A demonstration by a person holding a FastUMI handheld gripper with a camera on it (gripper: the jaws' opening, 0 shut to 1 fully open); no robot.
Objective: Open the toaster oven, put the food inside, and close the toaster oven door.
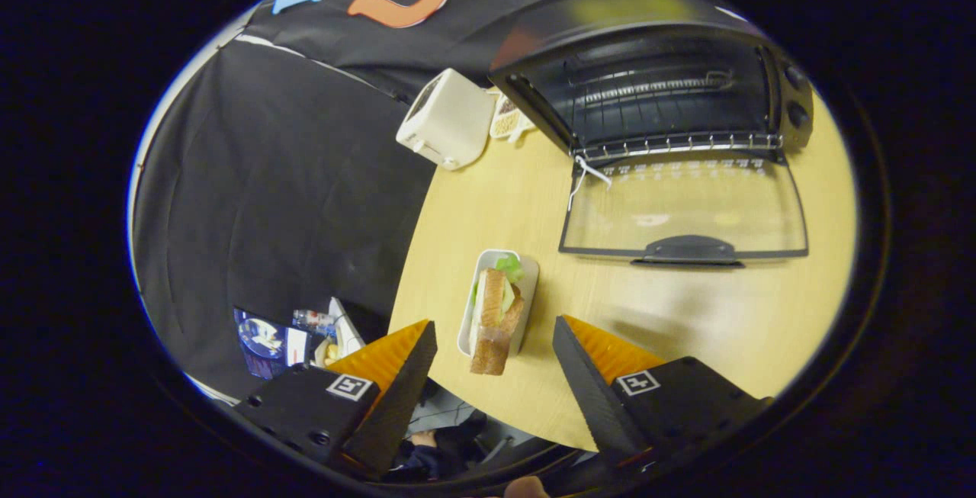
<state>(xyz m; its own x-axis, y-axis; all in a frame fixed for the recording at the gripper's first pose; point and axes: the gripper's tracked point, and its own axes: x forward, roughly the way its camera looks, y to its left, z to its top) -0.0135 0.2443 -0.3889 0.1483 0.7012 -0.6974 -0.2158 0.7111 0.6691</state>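
Tool (494, 330) hovers above tabletop (686, 330), fingers spread wide, nothing gripped. Sandwich (496, 315) sits between the fingertips w/ clear gaps both sides, no contact. It lies in a small white tray (530, 277), one end overhanging tray's near rim; lettuce visible at far end. Tray is near tabletop's curved edge, which runs past the left finger.

Beyond fingers, well apart from tray: toaster oven (663, 78), door (686, 208) folded fully down & flat, handle (690, 248) facing tool. Wire rack (671, 139) visible at cavity mouth. A white tie hangs at the door hinge corner. Bare tabletop btwn tray and door, also ahead of right finger.

Beside oven at tabletop edge: white toaster (446, 120), w/ a small packet just behind it.
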